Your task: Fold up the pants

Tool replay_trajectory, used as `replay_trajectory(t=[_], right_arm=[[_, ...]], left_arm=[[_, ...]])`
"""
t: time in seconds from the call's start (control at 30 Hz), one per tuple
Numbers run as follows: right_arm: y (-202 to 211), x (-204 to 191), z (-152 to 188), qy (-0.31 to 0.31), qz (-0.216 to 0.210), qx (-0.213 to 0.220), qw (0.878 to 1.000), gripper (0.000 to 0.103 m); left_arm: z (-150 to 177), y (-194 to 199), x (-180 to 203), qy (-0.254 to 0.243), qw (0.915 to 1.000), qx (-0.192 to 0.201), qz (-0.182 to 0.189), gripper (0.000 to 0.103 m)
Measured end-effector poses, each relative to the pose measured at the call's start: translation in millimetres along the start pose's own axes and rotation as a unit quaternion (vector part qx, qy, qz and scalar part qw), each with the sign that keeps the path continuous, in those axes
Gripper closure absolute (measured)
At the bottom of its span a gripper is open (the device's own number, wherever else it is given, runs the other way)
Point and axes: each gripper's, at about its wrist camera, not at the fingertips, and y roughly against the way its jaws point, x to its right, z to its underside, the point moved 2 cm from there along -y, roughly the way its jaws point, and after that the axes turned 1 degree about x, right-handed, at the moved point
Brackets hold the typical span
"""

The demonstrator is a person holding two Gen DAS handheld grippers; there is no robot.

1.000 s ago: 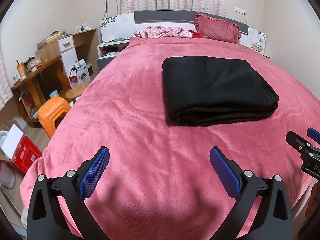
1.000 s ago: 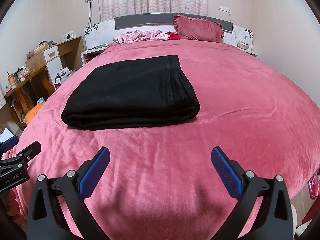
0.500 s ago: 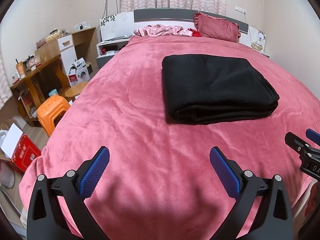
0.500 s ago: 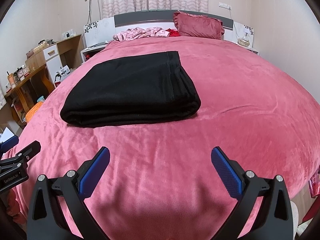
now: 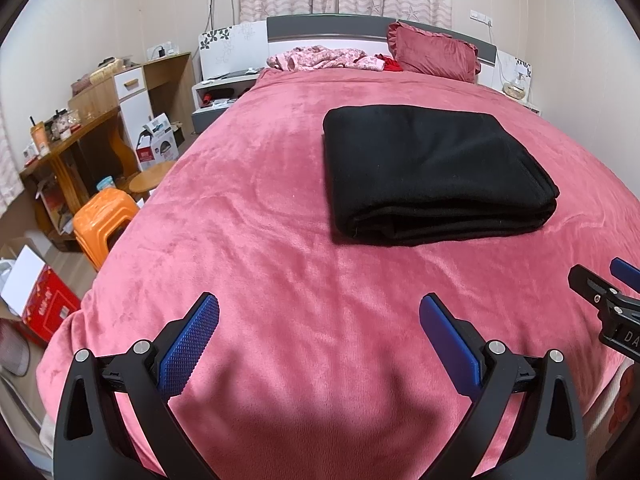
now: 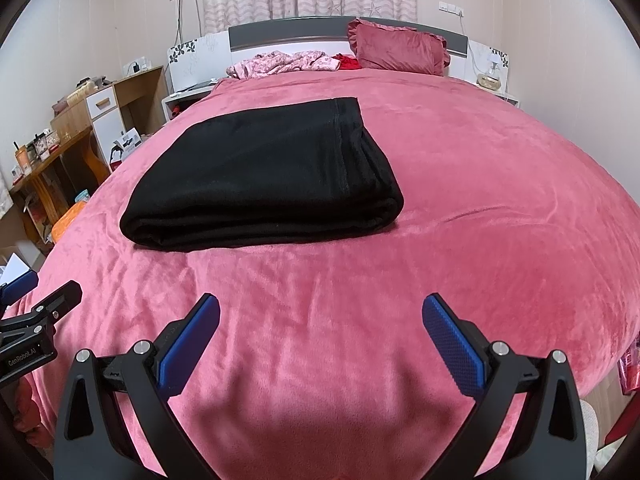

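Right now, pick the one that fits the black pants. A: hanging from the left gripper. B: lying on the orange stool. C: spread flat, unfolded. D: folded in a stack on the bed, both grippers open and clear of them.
D: the black pants lie folded on the bed, untouched by the open left gripper and right gripper.

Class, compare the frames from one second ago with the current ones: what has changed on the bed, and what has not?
Nothing was gripped or released. Both views shift only slightly. The folded black pants lie unmoved on the pink blanket; left gripper and right gripper remain open, empty.

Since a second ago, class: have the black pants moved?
No. The black pants keep their place below the pillow; only the camera view shifts slightly.
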Motion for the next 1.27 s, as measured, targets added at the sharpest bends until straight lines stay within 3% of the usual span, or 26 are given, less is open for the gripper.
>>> replay_trajectory(t=[0.83,1.27], right_arm=[[-7.8,6.5,0.0,-0.001,-0.007,-0.013,1.000,0.002],[-37.2,5.9,0.9,0.012,-0.006,-0.030,0.999,0.002]], left_arm=[[1.5,-5.7,-2.3,-0.005,0.9999,-0.012,0.004,0.004],[7.0,-35.0,12.6,-0.016,0.9985,-0.053,0.003,0.004]])
